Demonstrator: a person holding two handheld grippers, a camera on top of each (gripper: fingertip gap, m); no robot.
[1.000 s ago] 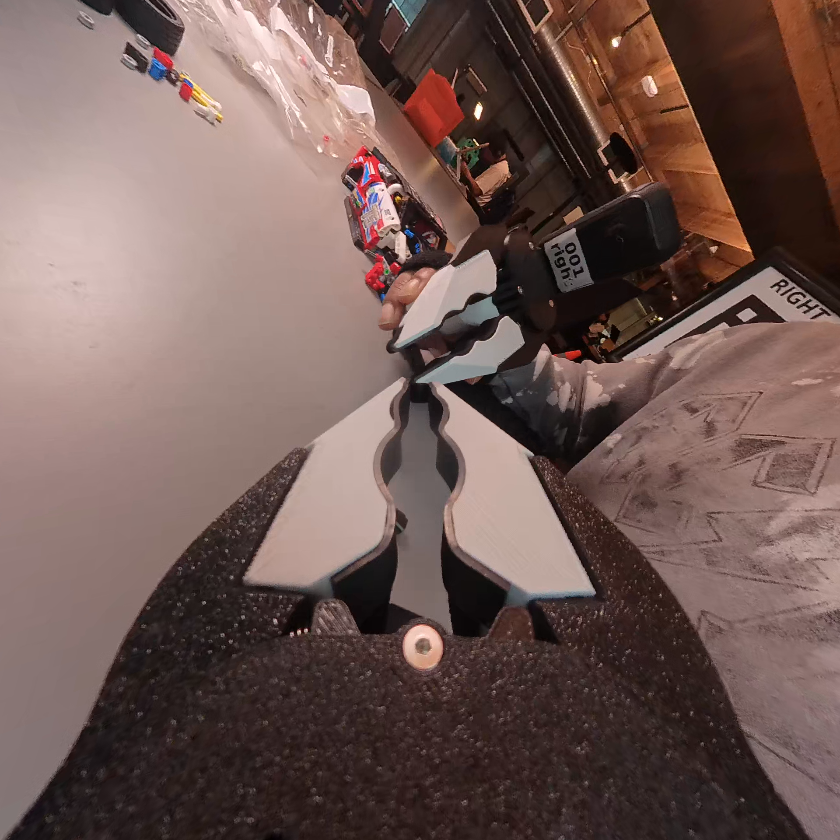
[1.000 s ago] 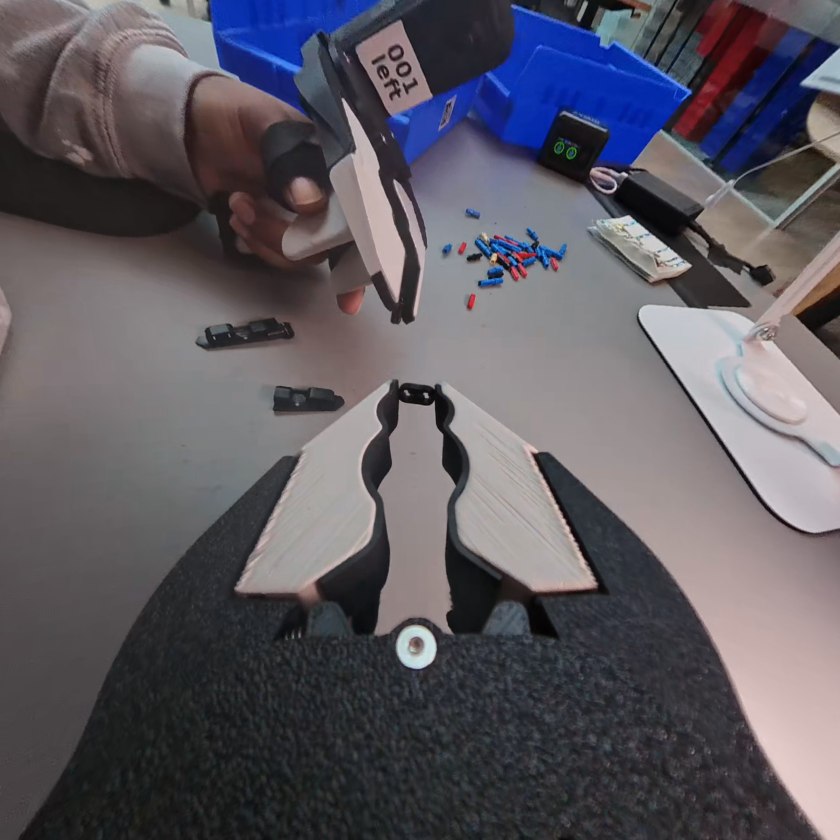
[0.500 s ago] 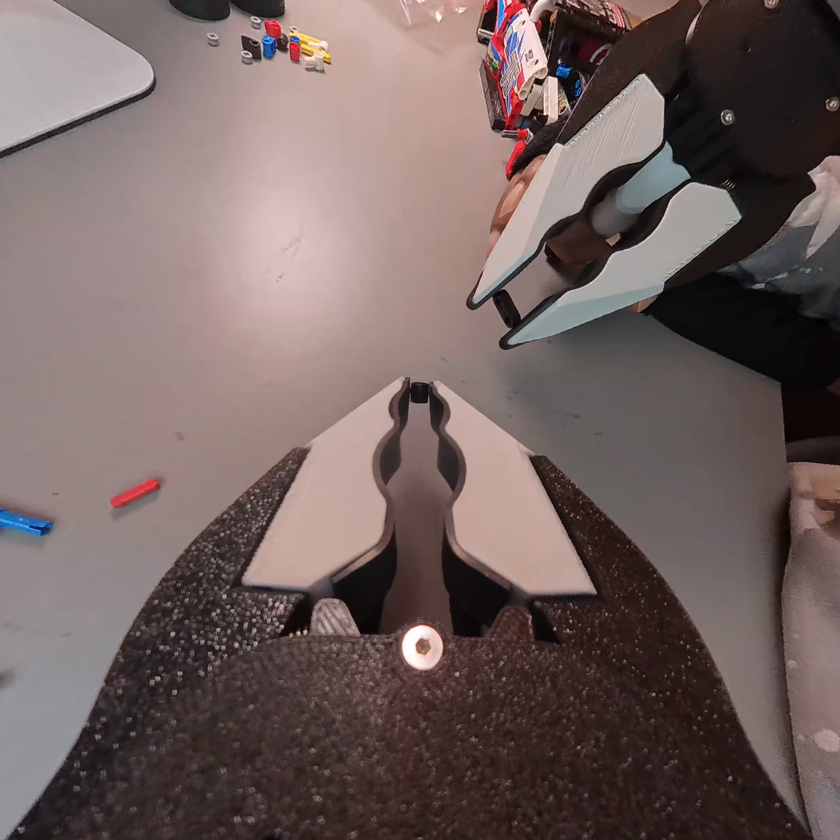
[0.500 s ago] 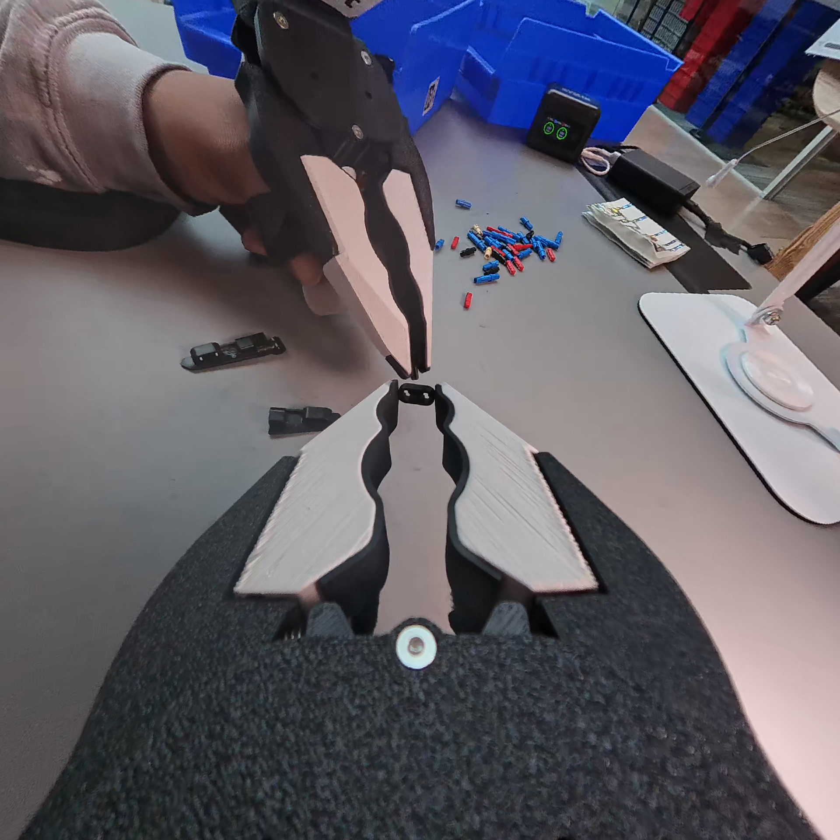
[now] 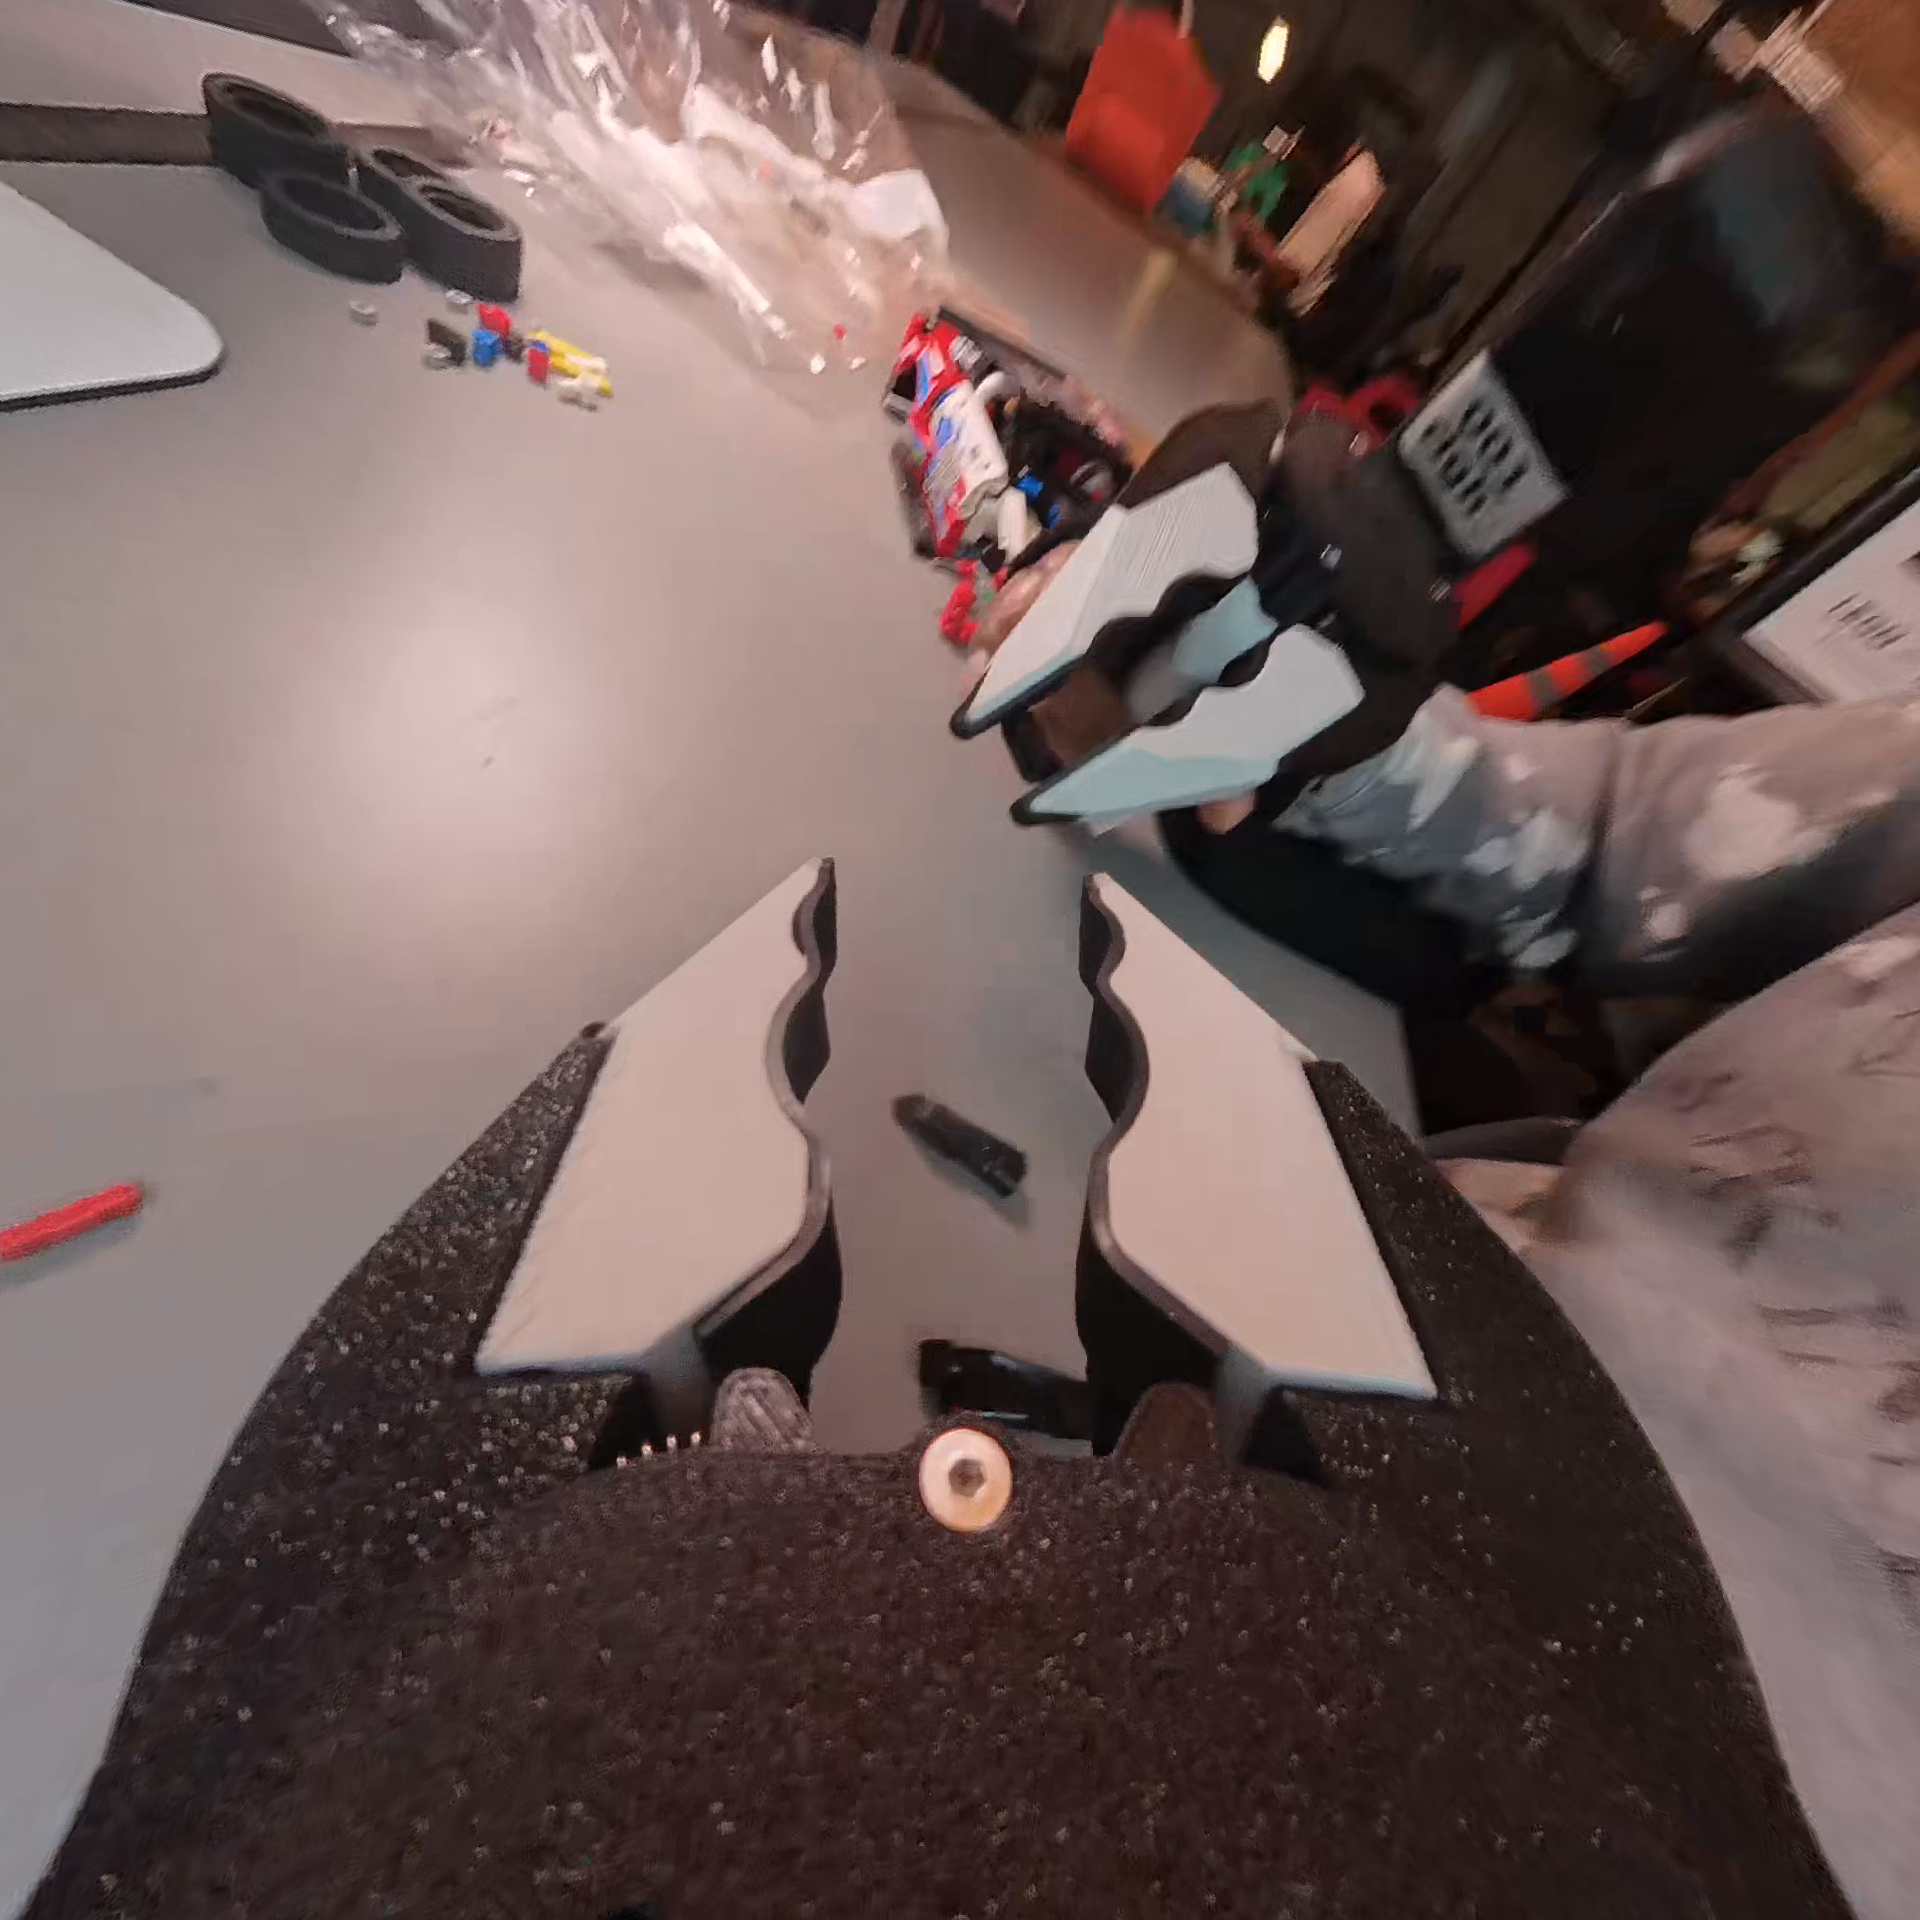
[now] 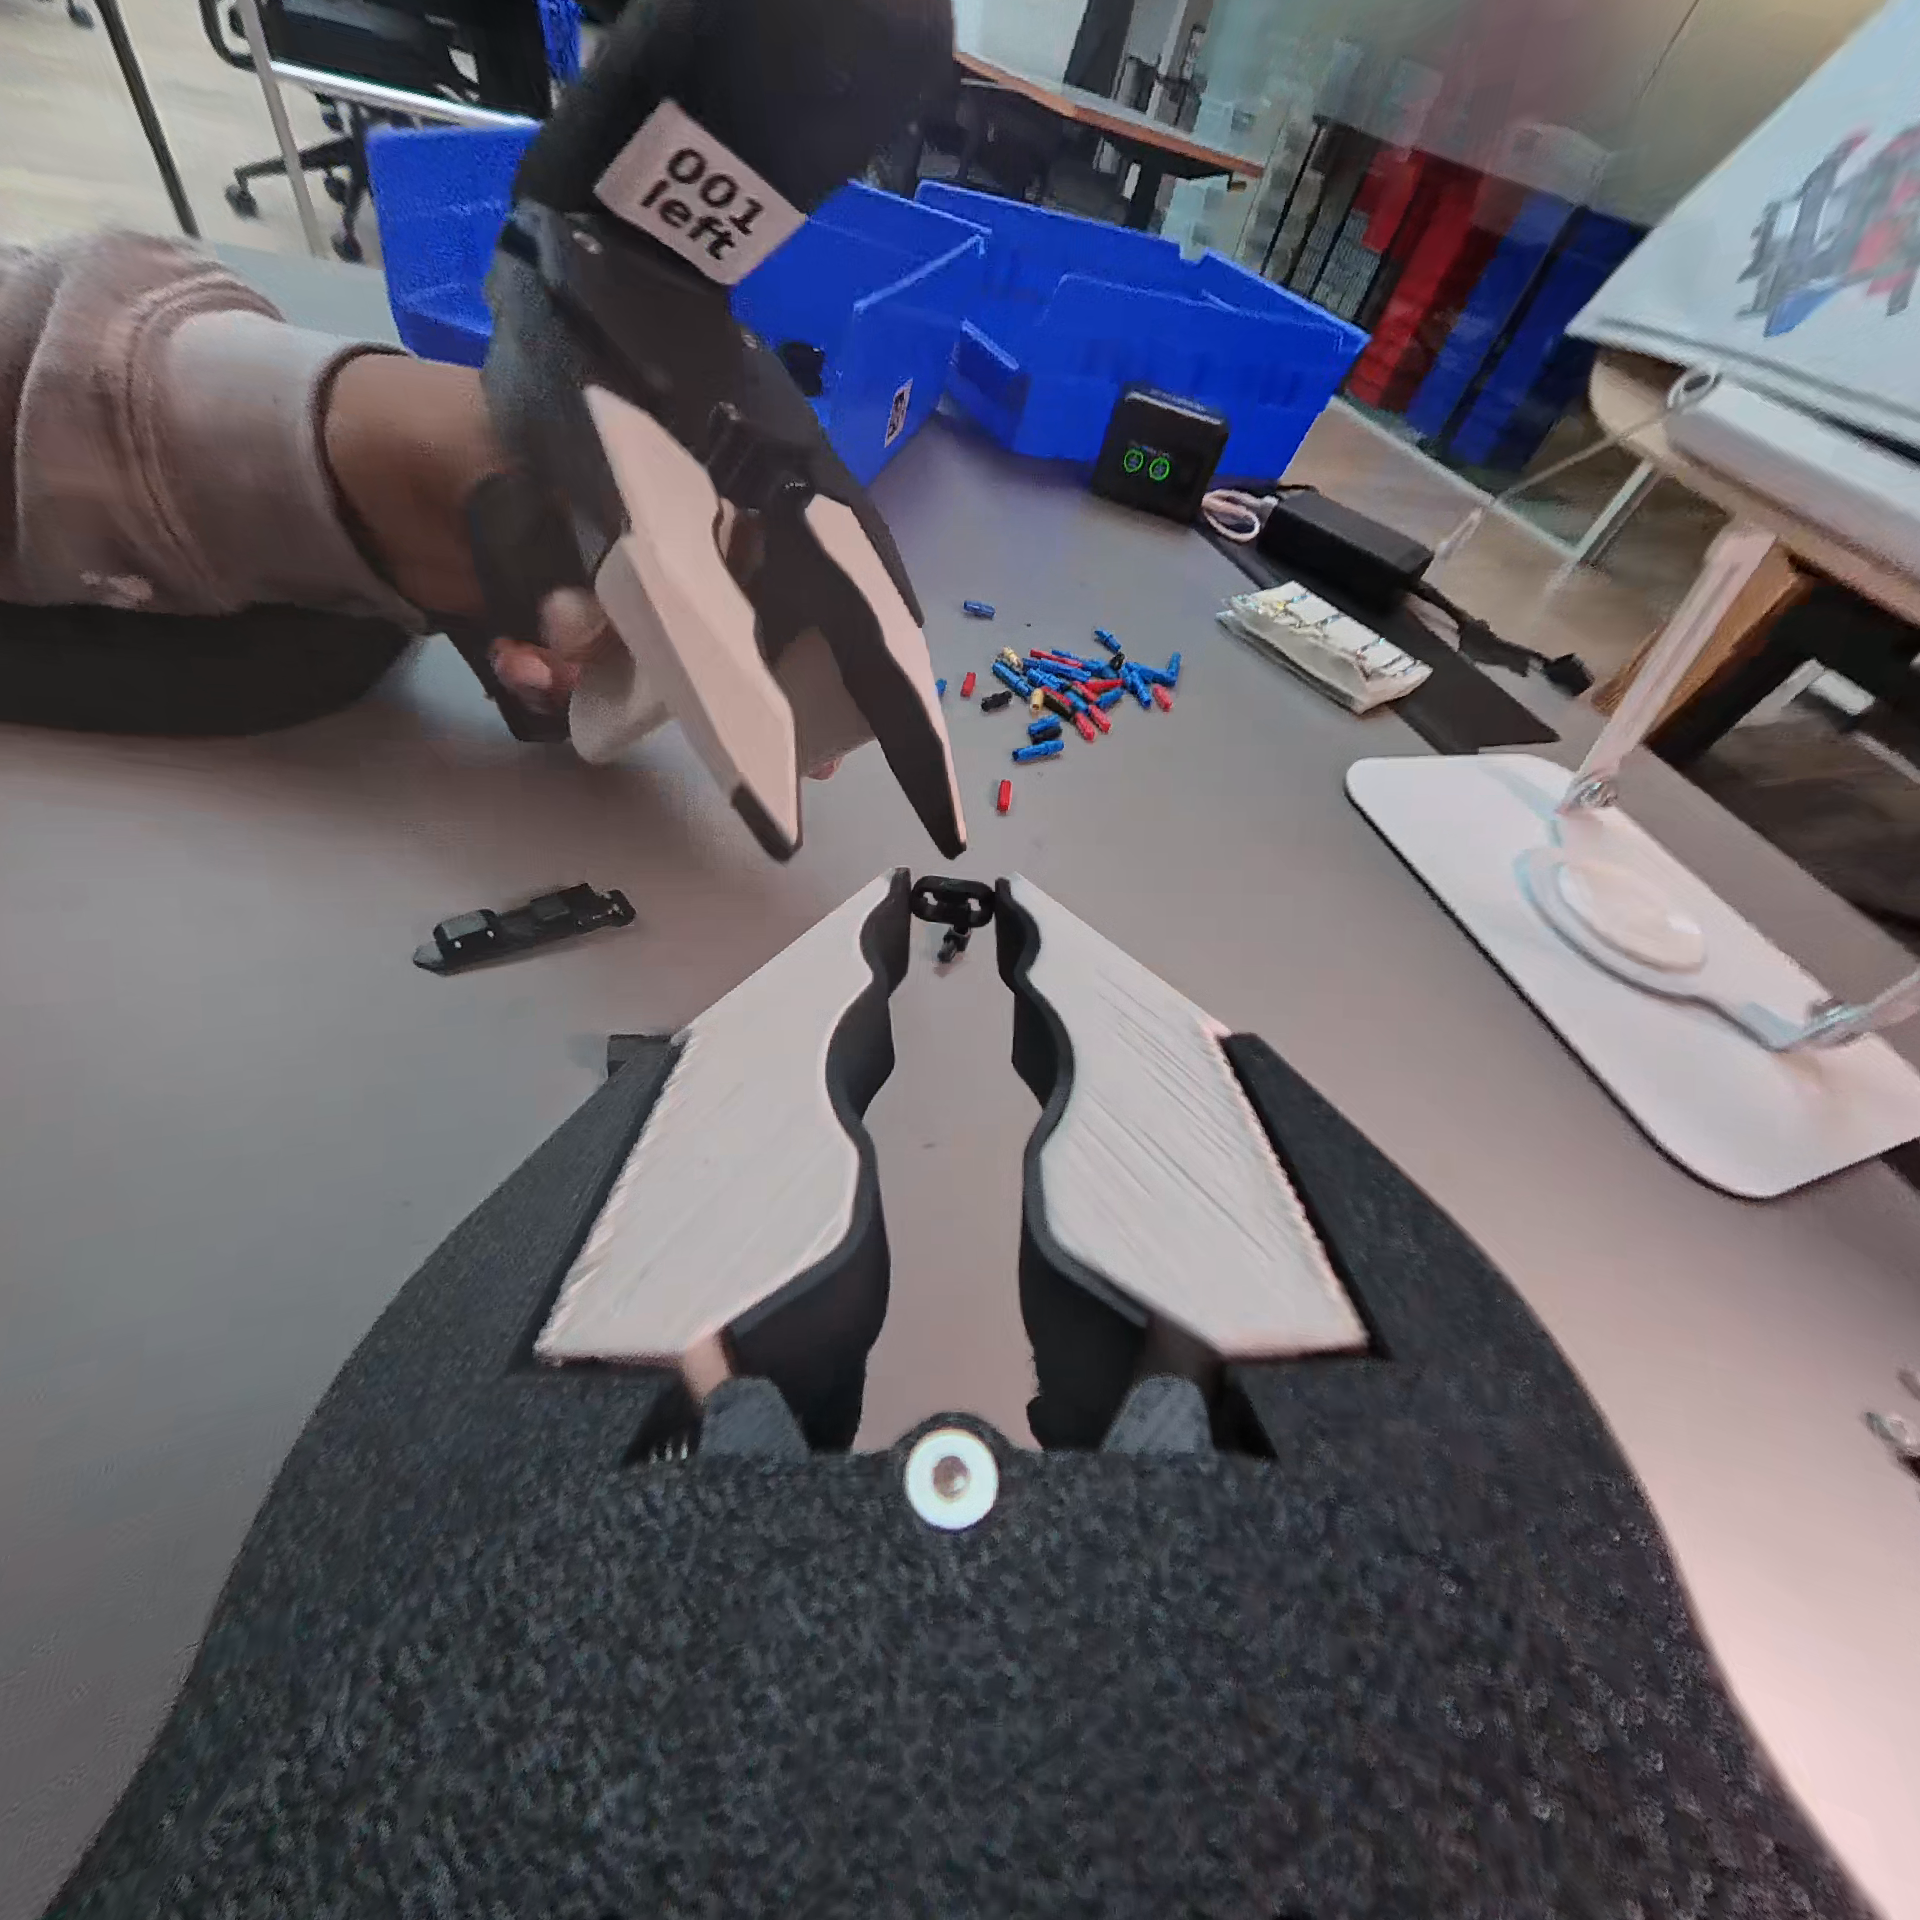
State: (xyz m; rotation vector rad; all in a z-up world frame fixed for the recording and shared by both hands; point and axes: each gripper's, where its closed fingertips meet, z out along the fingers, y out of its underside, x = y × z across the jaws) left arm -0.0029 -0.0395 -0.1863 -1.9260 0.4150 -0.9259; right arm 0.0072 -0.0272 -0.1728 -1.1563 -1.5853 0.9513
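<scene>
A: On the grey counter, with the heap of small blue and red pegs as the marker, where did the two tools sit?

B: The right gripper was on the near side of that heap, its fingers drawn almost together around a small black link piece, which was pinched at the very tips, clear of the surface. A tiny black bit showed just under it; I could not tell whether it was joined on.

A: And the other one?

B: The left gripper hung between the heap and that link, tilted tips-down, fingers spread and holding nothing. Its tips were just above the held piece, not touching it as far as I could see.

A: Why hold the link off the counter like that?

B: My guess: gripping only its ends left the middle exposed, so the open tool could reach it.

A: Anything else on the near side of the heap?

B: A flat black strip lay to the left of the right gripper. In the left wrist view a short black pin lay on the counter, seen between the open fingers, untouched, and another dark part sat closer to the tool's body.

A: Beyond the heap?

B: Blue bins and a small black box with green lights.
</scene>
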